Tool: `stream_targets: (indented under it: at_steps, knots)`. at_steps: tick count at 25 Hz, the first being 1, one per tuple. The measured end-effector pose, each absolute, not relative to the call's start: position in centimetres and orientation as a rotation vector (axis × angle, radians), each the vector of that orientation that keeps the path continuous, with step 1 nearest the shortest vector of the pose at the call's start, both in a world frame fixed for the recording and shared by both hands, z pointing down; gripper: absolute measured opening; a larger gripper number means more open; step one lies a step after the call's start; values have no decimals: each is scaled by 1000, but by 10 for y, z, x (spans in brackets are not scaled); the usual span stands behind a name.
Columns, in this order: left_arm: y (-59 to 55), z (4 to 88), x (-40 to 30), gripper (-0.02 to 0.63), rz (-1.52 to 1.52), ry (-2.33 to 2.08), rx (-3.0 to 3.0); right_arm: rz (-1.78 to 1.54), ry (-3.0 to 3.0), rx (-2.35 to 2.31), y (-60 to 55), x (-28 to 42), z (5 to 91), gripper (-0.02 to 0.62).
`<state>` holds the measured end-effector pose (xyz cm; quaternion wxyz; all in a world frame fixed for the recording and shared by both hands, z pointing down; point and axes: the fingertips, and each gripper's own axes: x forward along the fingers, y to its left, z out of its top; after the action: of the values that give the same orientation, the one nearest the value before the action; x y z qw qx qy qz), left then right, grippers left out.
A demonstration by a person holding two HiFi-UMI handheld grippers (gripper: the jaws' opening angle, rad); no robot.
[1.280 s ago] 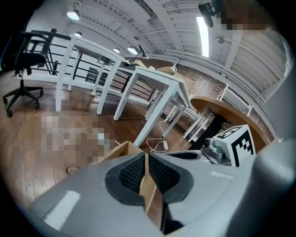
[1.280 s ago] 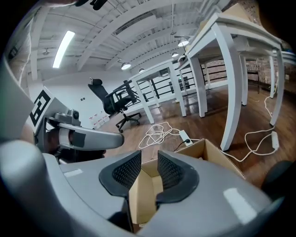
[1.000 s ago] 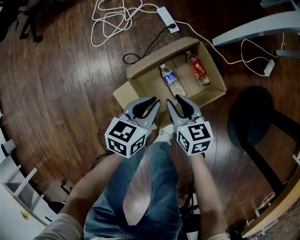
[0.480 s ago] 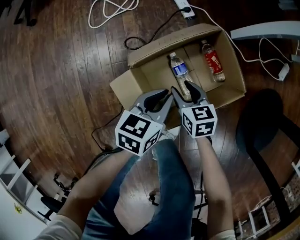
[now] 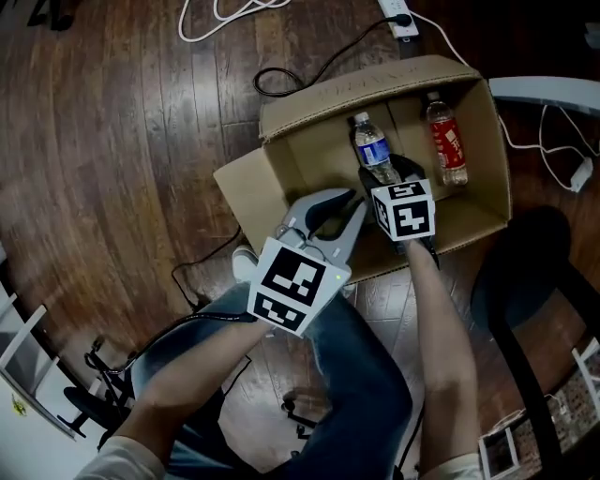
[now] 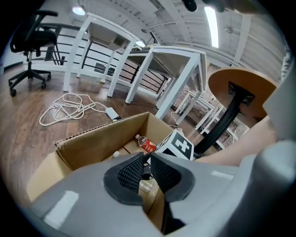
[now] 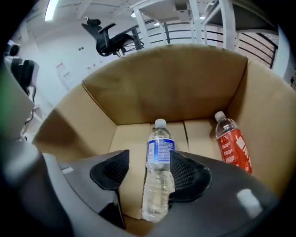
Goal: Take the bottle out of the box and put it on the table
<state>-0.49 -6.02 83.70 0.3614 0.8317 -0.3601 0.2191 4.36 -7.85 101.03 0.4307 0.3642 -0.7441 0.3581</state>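
An open cardboard box [image 5: 305,155] stands on the wooden floor. Two bottles lie in it: a clear bottle with a blue label [image 5: 373,150] and a red-labelled bottle [image 5: 448,150]. My right gripper [image 5: 390,171] points down into the box, its jaws opening. In the right gripper view the clear bottle [image 7: 159,157] lies between them, close to the right-hand pad and apart from the other; the red bottle [image 7: 231,146] lies to its right. My left gripper [image 5: 352,199] hangs over the box's near wall, shut on nothing. The left gripper view shows the box [image 6: 92,143] beyond my left gripper [image 6: 147,161].
A black cable [image 5: 281,80] and a white power strip [image 5: 403,19] lie on the floor behind the box. A black office chair [image 5: 525,272] stands at the right, with a grey desk foot [image 5: 553,89] beyond it. My jeans-clad legs [image 5: 356,375] are just below the box.
Both grippers have come down towards the box. The right one has dropped inside it and tipped downward, and its jaws have spread either side of the clear bottle. The left one stays shut.
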Motion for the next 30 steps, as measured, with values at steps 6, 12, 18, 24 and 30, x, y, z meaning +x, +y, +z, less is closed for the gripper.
stream_targets:
  at_steps: [6, 12, 18, 24, 30]
  knots:
    - [-73, 852, -3, 25, 558, -959, 2149, 909, -1797, 872, -88, 48, 1043, 302]
    - [-79, 862, 4, 24, 578, -959, 2172, 894, -1746, 794, -92, 48, 1067, 313]
    - [-85, 868, 5, 23, 598, -954, 2186, 981, -1726, 771, -93, 33, 1066, 315]
    - [-88, 875, 1, 23, 614, -966, 2176, 981, -1695, 783, -94, 47, 1087, 307]
    - [-91, 872, 5, 23, 599, -959, 2188, 1021, -1658, 734, -85, 31, 1091, 317]
